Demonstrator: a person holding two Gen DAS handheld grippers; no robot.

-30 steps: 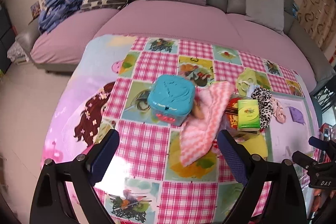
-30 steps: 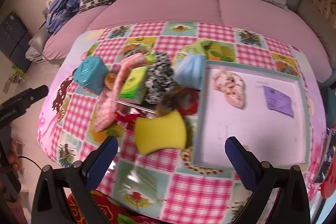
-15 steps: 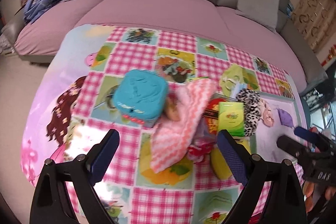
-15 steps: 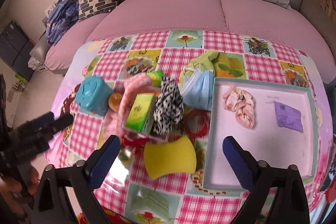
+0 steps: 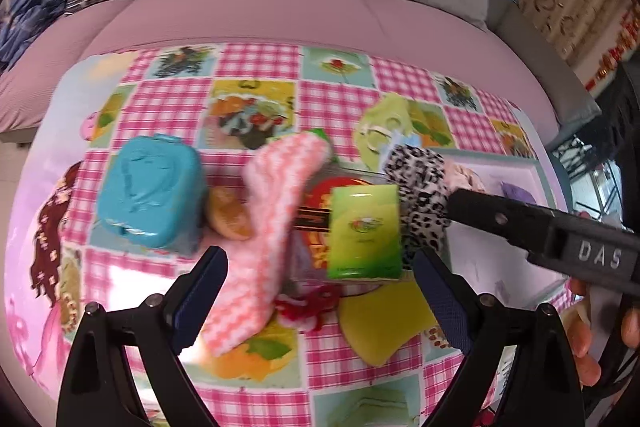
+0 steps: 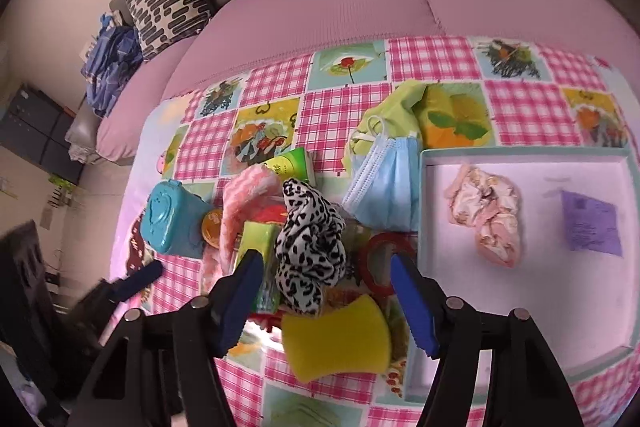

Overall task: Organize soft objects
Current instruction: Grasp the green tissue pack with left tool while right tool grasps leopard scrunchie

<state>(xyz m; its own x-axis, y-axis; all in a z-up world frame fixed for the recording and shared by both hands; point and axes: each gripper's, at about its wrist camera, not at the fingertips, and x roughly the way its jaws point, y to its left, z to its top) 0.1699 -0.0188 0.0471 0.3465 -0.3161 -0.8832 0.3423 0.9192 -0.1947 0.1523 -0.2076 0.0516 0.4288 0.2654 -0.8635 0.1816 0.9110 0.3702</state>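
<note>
1. Judged the step: pinching the leopard cloth (image 6: 310, 239) atop the pile mid-bench, beside the tray (image 6: 424, 211) at the right edge.
2. Best gripped high on the bunched top, clear of the green box (image 6: 256, 243) and sponge (image 6: 336, 337).
3. Right tool (image 6: 326, 291): jaws closing, straddling the cloth, pads not yet pressing.
4. Left tool (image 5: 320, 291): spread wide, empty, above the pink towel (image 5: 264, 239).

In the right wrist view a tray (image 6: 424, 211) fills the right; a scrunchie (image 6: 486, 215) lies in it. A face mask (image 6: 384, 187) lies just left, a sponge (image 6: 340, 339) at lower centre.
</note>
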